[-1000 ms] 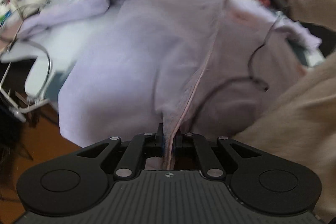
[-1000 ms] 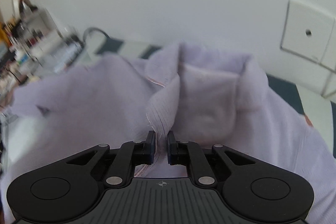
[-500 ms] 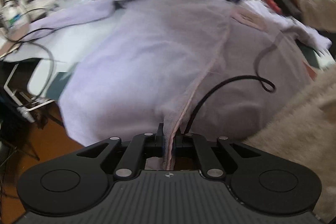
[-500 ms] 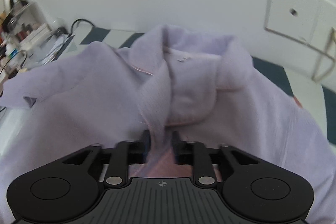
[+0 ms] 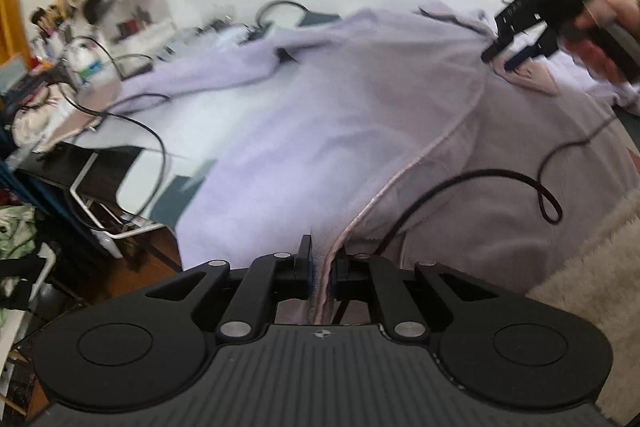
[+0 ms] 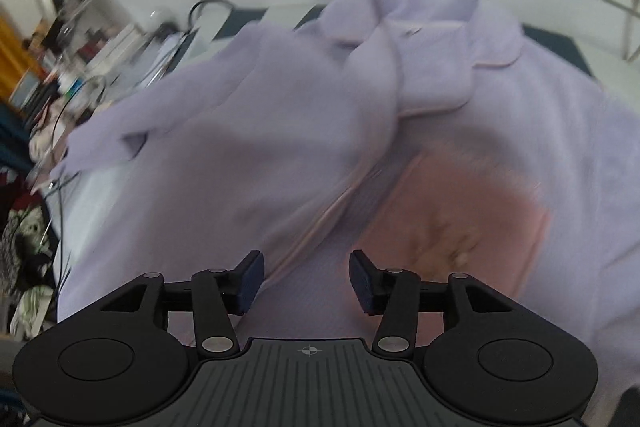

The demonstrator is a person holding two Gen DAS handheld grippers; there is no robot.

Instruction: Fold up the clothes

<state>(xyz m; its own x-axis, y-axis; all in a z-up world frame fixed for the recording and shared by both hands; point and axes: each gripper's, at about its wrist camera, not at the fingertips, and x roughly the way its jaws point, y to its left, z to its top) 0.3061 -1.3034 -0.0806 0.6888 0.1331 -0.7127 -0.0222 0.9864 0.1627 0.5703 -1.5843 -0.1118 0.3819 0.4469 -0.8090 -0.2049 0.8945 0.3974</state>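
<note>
Left wrist view: left tongs (image 5: 320, 273) clamped on piped front edge of lilac pyjama top (image 5: 340, 131), spread over bench (image 5: 172, 131). Right tongs (image 6: 306, 277) opening, pads clear of fabric near pink pocket (image 6: 460, 219). Black cable (image 5: 472, 183) draped across top; likely to snag or get folded in. Collar (image 6: 440, 39) beyond, rumpled.

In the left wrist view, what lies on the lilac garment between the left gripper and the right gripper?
A black cable loops across the lilac garment between the left gripper, shut on the garment's piped edge, and the right gripper up near the collar; otherwise only cloth.
</note>
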